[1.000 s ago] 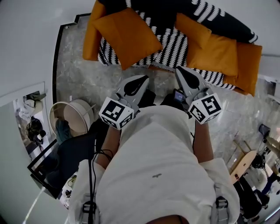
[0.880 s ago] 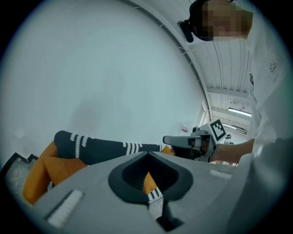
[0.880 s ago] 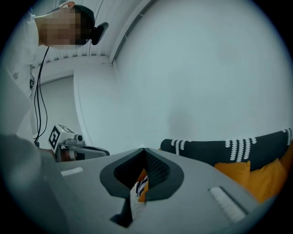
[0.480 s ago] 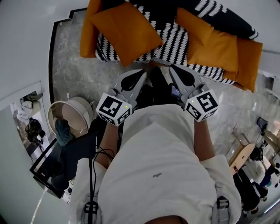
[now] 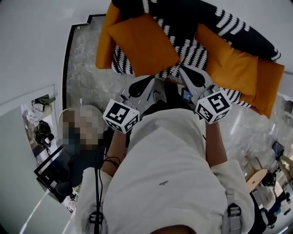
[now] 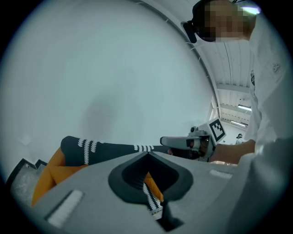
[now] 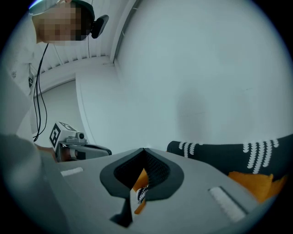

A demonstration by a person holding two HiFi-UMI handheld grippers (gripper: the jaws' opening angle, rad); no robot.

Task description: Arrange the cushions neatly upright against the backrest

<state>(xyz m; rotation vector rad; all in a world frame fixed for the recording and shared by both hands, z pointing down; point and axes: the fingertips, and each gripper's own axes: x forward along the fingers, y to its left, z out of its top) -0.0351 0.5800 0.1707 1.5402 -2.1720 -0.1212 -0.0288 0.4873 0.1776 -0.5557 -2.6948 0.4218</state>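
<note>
Close to the body, the person is holding the left gripper point(image 5: 147, 82) and the right gripper point(image 5: 187, 72) side by side. Each is showing its jaws pressed together on nothing. Just beyond them, one orange cushion point(image 5: 143, 43) is lying slanted on the striped sofa seat point(image 5: 183, 48). A second orange cushion point(image 5: 231, 61) is resting to its right, below the dark backrest point(image 5: 192, 13).
</note>
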